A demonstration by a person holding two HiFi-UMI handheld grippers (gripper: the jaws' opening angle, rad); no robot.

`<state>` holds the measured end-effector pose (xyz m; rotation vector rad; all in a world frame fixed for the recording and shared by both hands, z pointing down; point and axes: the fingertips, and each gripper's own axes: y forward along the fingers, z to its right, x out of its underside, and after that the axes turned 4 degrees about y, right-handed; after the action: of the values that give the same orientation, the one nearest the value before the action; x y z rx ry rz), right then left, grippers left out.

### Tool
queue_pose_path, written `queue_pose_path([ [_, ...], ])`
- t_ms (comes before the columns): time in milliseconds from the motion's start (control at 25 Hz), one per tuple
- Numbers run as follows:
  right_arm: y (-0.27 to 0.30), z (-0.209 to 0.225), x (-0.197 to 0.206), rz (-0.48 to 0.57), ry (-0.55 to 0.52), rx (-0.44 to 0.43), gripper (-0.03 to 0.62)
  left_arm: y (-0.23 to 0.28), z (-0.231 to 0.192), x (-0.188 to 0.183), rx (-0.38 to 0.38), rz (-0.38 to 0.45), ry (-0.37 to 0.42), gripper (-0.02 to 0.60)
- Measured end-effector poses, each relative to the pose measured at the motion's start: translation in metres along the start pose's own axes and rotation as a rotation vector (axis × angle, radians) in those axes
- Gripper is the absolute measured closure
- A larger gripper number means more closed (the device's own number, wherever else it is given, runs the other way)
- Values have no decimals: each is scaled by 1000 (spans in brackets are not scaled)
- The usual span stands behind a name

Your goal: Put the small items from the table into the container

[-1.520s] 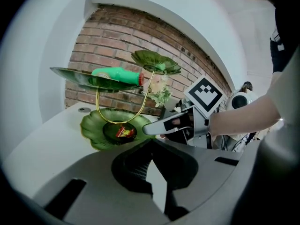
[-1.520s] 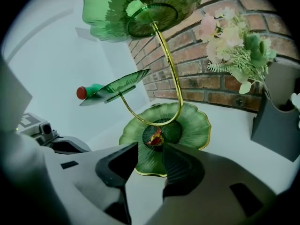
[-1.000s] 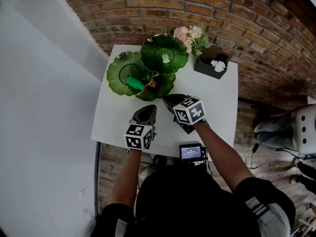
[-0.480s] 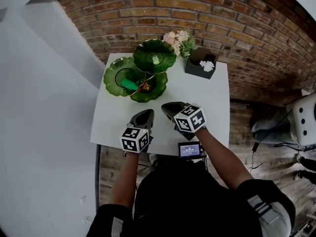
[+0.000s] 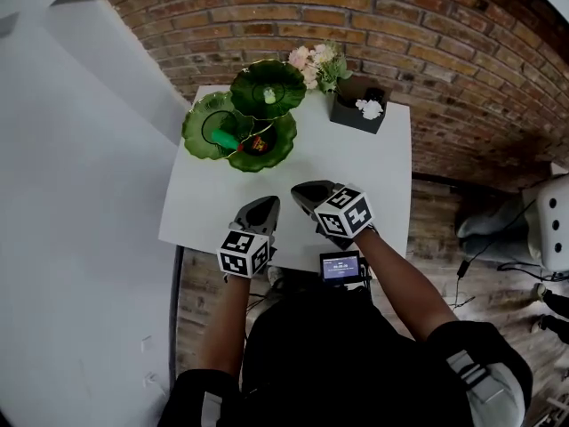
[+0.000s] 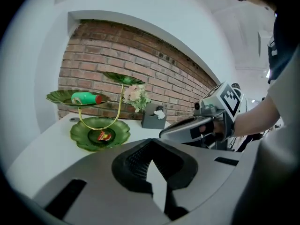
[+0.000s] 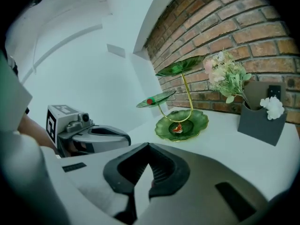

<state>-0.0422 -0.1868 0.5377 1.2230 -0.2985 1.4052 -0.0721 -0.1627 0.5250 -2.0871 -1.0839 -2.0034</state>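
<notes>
As far as I could tell, it looked basically done: green tube (image 5: 224, 139), red bit (image 5: 256, 145) and white bit (image 5: 269, 97) sat in the 3-tier leaf dish (image 5: 191, 132), upper centre, with nothing small loose on the table (image 5: 356, 158). Left hand-held gripper (image 5: 266, 203) and right hand-held gripper (image 5: 303, 190) were closed tight, empty, lower middle.

A brick wall (image 5: 382, 12) runs along the back, and a plain white wall (image 5: 71, 203) meets it on the left. Pink and white flowers (image 5: 313, 60) stand close to the bricks, just beside a dark grey box (image 5: 354, 116) that holds a white crumpled wad (image 5: 368, 108). A small lit screen (image 5: 340, 268) sits at the near side, and cables (image 5: 484, 252) lie on the floor (image 5: 444, 234) to the right.
</notes>
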Motion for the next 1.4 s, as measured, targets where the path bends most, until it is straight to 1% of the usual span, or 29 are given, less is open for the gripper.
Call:
queue_pose_path([
  [280,-16,-3,19,-24,-1,-56,580,-8,26,10,-43,-2,-40,574],
  [520,-30,-20,35,-30,6,-59,582,-35,39,27,-70,1,-56,574],
  [640,-36,-33,39,-21,-3,-48,582,-55,44,30,-76,21,-56,573],
  [800,-45,-60,51,-14,-11,-22,582,-92,58,38,-75,36,-20,572],
  [920,-52,-87,66,-4,-11,-5,582,-122,71,52,-68,37,11,572],
  [1160,-75,-140,107,10,-9,39,582,-172,101,87,-45,41,32,572],
  [1400,-110,-183,146,27,3,93,580,-212,143,111,2,49,42,572],
])
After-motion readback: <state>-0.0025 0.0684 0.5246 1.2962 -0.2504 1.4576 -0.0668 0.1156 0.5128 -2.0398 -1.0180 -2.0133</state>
